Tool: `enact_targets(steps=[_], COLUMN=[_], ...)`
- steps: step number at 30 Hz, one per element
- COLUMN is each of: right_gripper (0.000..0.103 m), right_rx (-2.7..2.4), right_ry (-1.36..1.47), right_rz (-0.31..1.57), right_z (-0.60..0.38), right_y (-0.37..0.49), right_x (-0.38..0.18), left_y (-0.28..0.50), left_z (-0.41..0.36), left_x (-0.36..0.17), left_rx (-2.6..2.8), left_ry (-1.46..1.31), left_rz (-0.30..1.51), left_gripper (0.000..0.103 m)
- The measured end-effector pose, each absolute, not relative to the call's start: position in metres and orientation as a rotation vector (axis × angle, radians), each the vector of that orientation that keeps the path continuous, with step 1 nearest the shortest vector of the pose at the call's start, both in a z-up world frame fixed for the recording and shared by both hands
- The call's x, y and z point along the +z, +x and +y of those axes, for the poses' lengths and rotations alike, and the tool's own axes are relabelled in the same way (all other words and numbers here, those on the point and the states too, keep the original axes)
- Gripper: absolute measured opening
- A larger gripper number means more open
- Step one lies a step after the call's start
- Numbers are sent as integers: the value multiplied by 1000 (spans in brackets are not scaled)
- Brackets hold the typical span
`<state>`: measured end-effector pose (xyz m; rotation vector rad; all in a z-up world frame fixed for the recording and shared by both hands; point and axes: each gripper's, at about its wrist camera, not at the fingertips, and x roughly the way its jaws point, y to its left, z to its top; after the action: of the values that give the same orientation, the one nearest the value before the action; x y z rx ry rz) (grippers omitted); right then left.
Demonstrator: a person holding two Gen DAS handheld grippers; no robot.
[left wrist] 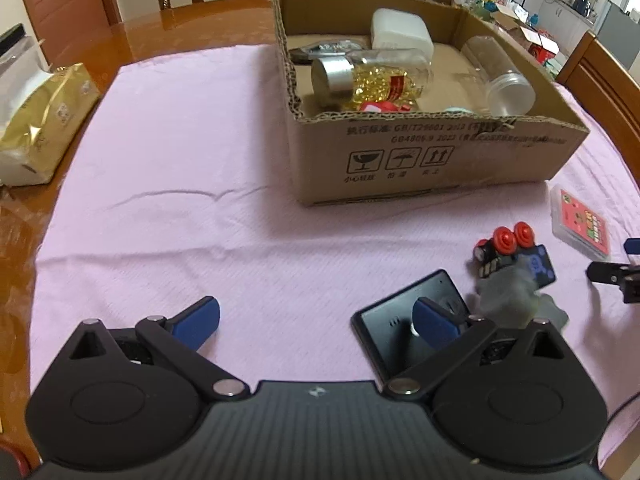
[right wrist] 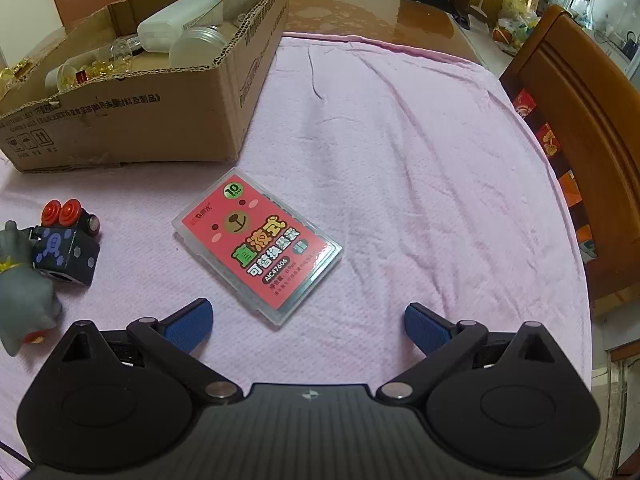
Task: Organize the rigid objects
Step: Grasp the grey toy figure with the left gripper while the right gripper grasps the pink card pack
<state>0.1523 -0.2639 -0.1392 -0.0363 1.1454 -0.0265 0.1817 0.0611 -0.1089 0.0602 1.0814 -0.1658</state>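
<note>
Hovering with both grippers, left gripper [left wrist: 316,320] and right gripper [right wrist: 308,326], spread wide and empty, we reckon the flat plastic case [right wrist: 258,246] lying on the pink cloth [right wrist: 400,160] near the cardboard box [right wrist: 160,120] could skid or snag cloth when pinched.

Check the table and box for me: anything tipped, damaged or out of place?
Nothing spilled. The capsule jar and the frosted jar lie on their sides in the cardboard box, whose top edge is ragged. The pink refill case, toy block and black device lie loose on the cloth.
</note>
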Motion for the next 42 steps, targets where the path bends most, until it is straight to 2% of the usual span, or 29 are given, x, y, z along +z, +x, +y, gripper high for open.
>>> enact_targets(steps=[8, 17, 21, 22, 24, 25, 26, 31, 42], right_gripper=[103, 103, 103, 103, 103, 103, 103, 103, 103], right_rx=[37, 81, 92, 92, 89, 85, 82, 84, 143], right_ry=[-57, -74, -80, -81, -79, -77, -75, -69, -100], right_rz=[1141, 1132, 1127, 1126, 1124, 1123, 1123, 1112, 1062], right_z=[-258, -254, -253, -253, -253, -254, -253, -249, -221], right_y=[148, 142, 137, 136, 135, 134, 132, 128, 156], right_x=[-139, -138, -138, -138, -138, -138, -138, -138, -140], left_y=[152, 141, 145, 145, 148, 149, 150, 149, 145], left_z=[24, -21, -34, -36, -38, -38, -38, -32, 35], left_x=[-73, -97, -105, -107, -110, -111, -112, -109, -91], left_rx=[-448, -630, -661, -665, -676, -682, -693, -637, -374], left_ry=[139, 362, 402, 410, 411, 402, 387, 352, 172], left_rz=[945, 922, 914, 914, 918, 925, 936, 944, 968], left_gripper=[102, 100, 89, 82, 80, 74, 73, 72, 72])
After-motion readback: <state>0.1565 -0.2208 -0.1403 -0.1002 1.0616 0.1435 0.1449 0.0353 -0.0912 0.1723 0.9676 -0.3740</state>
